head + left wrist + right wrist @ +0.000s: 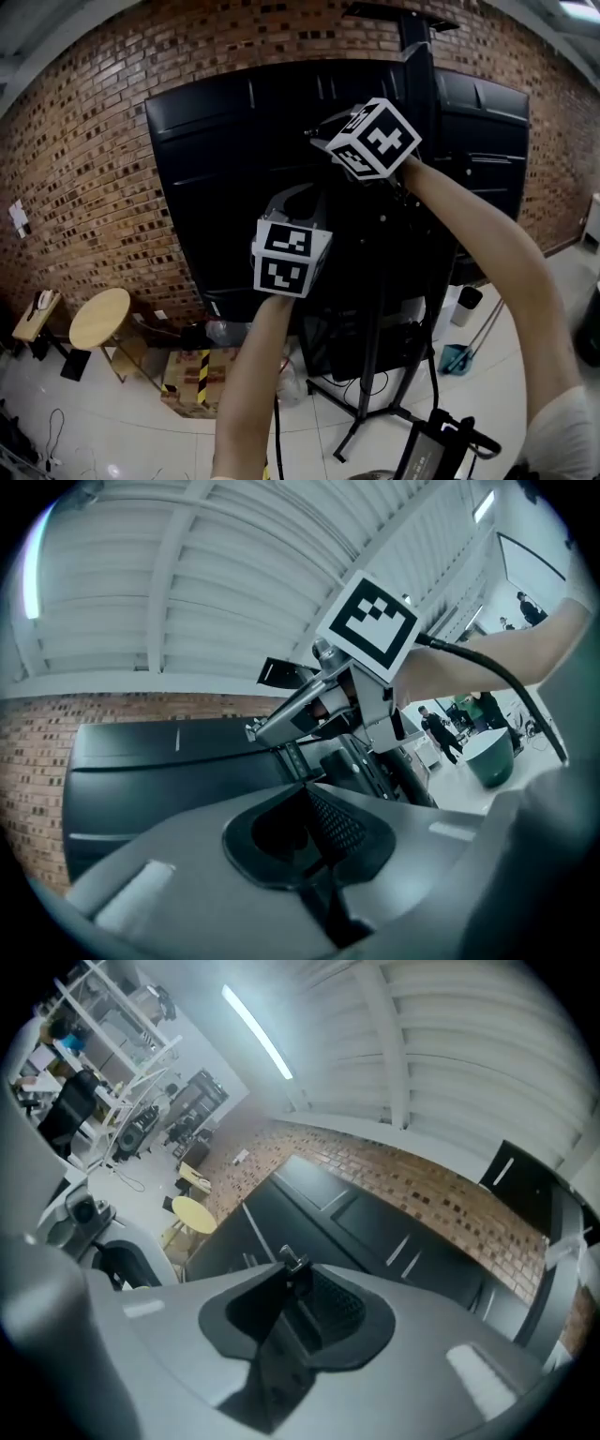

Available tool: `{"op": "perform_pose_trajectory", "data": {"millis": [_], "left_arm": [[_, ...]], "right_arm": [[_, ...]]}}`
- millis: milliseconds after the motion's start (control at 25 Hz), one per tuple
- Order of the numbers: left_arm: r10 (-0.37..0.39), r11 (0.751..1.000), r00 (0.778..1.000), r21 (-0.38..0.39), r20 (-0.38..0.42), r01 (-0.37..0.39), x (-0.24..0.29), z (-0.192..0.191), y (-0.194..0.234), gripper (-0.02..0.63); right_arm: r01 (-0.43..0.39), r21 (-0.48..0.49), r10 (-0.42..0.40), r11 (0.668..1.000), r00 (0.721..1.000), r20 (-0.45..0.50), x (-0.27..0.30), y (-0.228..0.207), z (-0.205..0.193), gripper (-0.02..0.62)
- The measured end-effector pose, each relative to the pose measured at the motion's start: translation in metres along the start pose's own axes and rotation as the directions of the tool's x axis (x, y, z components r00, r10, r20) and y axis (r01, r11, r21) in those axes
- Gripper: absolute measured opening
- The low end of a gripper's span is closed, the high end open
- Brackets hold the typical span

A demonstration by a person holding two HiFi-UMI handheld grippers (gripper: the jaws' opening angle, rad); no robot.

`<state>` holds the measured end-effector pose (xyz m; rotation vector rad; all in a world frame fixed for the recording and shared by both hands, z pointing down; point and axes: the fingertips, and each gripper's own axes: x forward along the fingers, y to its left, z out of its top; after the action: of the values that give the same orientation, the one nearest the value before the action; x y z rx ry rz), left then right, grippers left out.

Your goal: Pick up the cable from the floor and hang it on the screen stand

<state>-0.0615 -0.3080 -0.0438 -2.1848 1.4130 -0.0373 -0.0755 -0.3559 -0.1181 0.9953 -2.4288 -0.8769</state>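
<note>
Both grippers are raised against the back of the big black screen on its stand. My right gripper is the higher one. In the right gripper view its jaws are shut on a dark cable whose small metal tip sticks out past the pads. My left gripper sits lower and to the left, and its jaws look shut with only a narrow dark slot between them. From there the right gripper shows close above, pointing left at the screen.
A brick wall stands behind the screen. On the floor are a round yellow stool, boxes with yellow-black tape and a teal bucket. A black wire hangs by my left forearm. People stand far off.
</note>
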Motion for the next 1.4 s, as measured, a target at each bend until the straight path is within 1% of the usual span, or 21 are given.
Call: {"op": "perform_pose_trajectory", "data": {"millis": [120, 200, 280, 400, 480, 600, 680, 760, 840, 920, 960, 1080, 1160, 1240, 1320, 1400], "left_arm": [[0.003, 0.999, 1.0, 0.039, 0.011, -0.004, 0.02, 0.025, 0.018, 0.02], [0.007, 0.998, 1.0, 0.055, 0.018, -0.008, 0.033, 0.038, 0.029, 0.02], [0.004, 0.999, 1.0, 0.044, 0.018, -0.005, 0.046, 0.046, 0.035, 0.019], [0.002, 1.0, 0.999, 0.014, 0.042, -0.002, 0.057, 0.058, 0.035, 0.018], [-0.009, 1.0, 0.998, 0.013, 0.06, 0.009, 0.062, 0.067, 0.028, 0.018], [-0.036, 0.998, 0.995, 0.047, 0.095, 0.032, 0.073, 0.09, 0.013, 0.018], [-0.062, 0.995, 0.992, 0.087, 0.107, 0.053, 0.08, 0.103, -0.005, 0.018], [-0.088, 0.99, 0.99, 0.122, 0.107, 0.075, 0.087, 0.109, -0.027, 0.019], [-0.113, 0.987, 0.989, 0.128, 0.097, 0.1, 0.099, 0.11, -0.044, 0.018], [-0.132, 0.983, 0.988, 0.135, 0.085, 0.12, 0.105, 0.11, -0.056, 0.02], [-0.137, 0.982, 0.987, 0.144, 0.078, 0.125, 0.104, 0.108, -0.062, 0.018], [-0.144, 0.979, 0.988, 0.156, 0.061, 0.133, 0.099, 0.096, -0.078, 0.019], [-0.145, 0.978, 0.988, 0.156, 0.056, 0.135, 0.096, 0.089, -0.088, 0.02], [-0.151, 0.977, 0.987, 0.157, 0.047, 0.142, 0.092, 0.081, -0.099, 0.02], [-0.154, 0.975, 0.987, 0.166, 0.04, 0.145, 0.089, 0.072, -0.11, 0.02], [-0.154, 0.974, 0.987, 0.174, 0.035, 0.146, 0.083, 0.061, -0.121, 0.02]], "right_arm": [[0.054, -0.028, -0.054, 0.998, 0.998, -0.01, 0.003, -0.024, 0.018, 0.087], [0.087, 0.002, -0.087, 0.996, 0.996, -0.022, 0.004, -0.044, 0.022, 0.087], [0.127, 0.024, -0.126, 0.992, 0.992, -0.028, 0.001, -0.065, 0.025, 0.087], [0.194, 0.014, -0.193, 0.981, 0.98, -0.05, -0.009, -0.094, 0.017, 0.087], [0.231, 0.028, -0.228, 0.973, 0.971, -0.073, -0.018, -0.111, 0.005, 0.087], [0.29, 0.077, -0.283, 0.954, 0.955, -0.091, -0.036, -0.14, -0.014, 0.087], [0.312, 0.118, -0.305, 0.943, 0.949, -0.074, -0.052, -0.151, -0.029, 0.087], [0.336, 0.157, -0.333, 0.929, 0.942, -0.042, -0.071, -0.154, -0.048, 0.087], [0.368, 0.192, -0.372, 0.91, 0.928, -0.017, -0.084, -0.159, -0.069, 0.087], [0.393, 0.231, -0.408, 0.89, 0.912, 0.022, -0.093, -0.158, -0.089, 0.087], [0.398, 0.259, -0.426, 0.88, 0.903, 0.062, -0.099, -0.154, -0.096, 0.087], [0.4, 0.346, -0.481, 0.849, 0.855, 0.193, -0.121, -0.131, -0.117, 0.087], [0.398, 0.398, -0.513, 0.827, 0.823, 0.244, -0.136, -0.114, -0.134, 0.089], [0.387, 0.443, -0.534, 0.809, 0.799, 0.276, -0.147, -0.095, -0.155, 0.091], [0.383, 0.464, -0.544, 0.799, 0.79, 0.284, -0.15, -0.077, -0.178, 0.092], [0.376, 0.466, -0.535, 0.801, 0.797, 0.278, -0.145, -0.055, -0.197, 0.091]]}}
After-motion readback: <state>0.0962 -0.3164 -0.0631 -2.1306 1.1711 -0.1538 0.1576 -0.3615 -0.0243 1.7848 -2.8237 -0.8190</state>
